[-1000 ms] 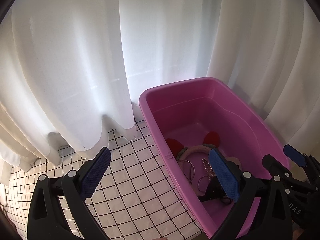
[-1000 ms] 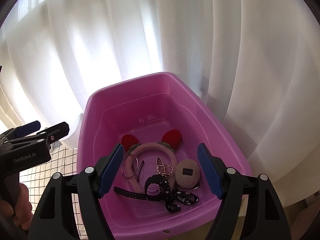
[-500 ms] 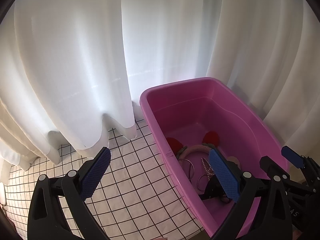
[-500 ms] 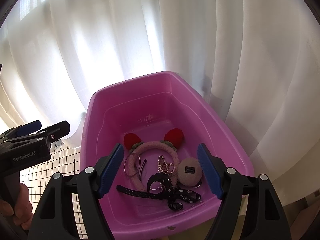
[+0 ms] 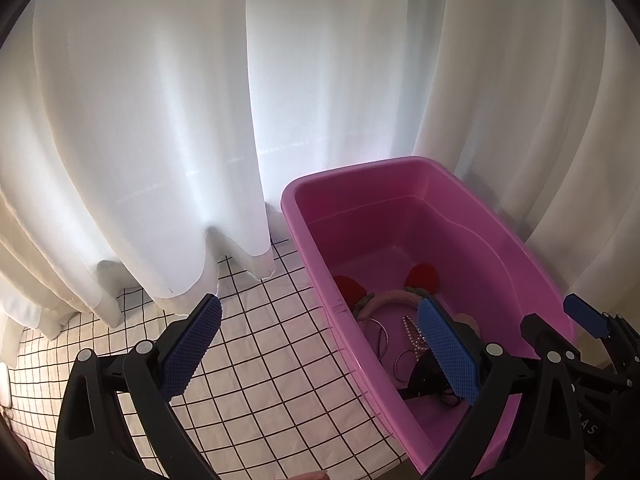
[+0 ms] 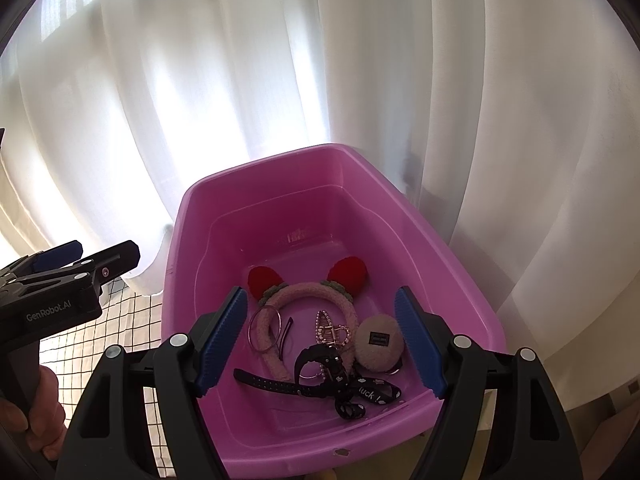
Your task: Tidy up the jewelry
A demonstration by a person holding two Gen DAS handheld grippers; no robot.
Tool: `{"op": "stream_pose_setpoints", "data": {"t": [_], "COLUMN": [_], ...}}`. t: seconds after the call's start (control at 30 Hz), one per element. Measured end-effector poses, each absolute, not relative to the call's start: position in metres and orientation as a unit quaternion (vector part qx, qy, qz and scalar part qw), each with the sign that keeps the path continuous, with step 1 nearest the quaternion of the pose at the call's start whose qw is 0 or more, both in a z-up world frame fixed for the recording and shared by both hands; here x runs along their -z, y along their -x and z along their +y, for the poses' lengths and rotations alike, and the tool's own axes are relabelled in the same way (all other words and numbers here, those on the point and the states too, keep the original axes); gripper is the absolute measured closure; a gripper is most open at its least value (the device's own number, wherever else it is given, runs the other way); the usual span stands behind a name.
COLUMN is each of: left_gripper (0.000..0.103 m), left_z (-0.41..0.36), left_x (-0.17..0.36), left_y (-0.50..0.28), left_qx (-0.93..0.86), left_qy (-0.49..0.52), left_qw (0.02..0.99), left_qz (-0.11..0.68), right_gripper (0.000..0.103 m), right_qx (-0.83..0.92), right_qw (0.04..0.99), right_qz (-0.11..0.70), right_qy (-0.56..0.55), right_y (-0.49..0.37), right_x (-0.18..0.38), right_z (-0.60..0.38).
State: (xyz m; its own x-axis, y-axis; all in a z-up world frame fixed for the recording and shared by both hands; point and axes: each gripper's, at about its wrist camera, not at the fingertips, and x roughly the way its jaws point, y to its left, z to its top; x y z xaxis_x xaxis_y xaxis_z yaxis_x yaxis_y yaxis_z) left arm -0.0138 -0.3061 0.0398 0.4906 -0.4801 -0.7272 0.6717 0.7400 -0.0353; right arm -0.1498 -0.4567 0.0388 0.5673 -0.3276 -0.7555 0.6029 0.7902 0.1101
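A pink plastic tub (image 6: pixel 184 240) (image 5: pixel 304 236) holds the jewelry. Inside lie a pink fluffy headband with red ears (image 6: pixel 308 292), thin metal bangles (image 6: pixel 262 330), a pearl hair clip (image 6: pixel 326 328), a black watch (image 6: pixel 316 364), a black printed ribbon (image 6: pixel 366 394) and a round fluffy beige piece (image 6: pixel 380 342). My right gripper (image 6: pixel 322 340) hangs open above the tub's near half, nothing between its blue pads. My left gripper (image 5: pixel 320 348) is open too, straddling the tub's left wall, empty. The headband (image 5: pixel 394 298) and bangles (image 5: pixel 378 334) show partly in the left wrist view.
White curtains (image 5: pixel 160 120) hang close behind and to the sides of the tub. A white cloth with a black grid (image 5: pixel 260 360) covers the surface left of the tub. A hand (image 6: pixel 36 408) holds the left gripper's handle at the lower left of the right wrist view.
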Motion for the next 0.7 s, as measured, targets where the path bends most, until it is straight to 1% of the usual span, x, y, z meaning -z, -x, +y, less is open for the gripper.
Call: {"op": "stream_pose_setpoints", "data": {"t": [0.7], "left_gripper": [0.006], "left_z": [-0.3070], "left_x": [-0.0378], "left_y": [0.0162], "left_qx": [0.330], "left_qy": [-0.134], "left_qw": [0.855], "left_qz": [0.376], "right_gripper": [0.030], "right_qx": [0.270], "right_qw": [0.865], "right_qz": [0.381], "right_qy": [-0.184], "right_y": [0.1504], "right_x": [-0.0393], "right_z": [-0.4520]}}
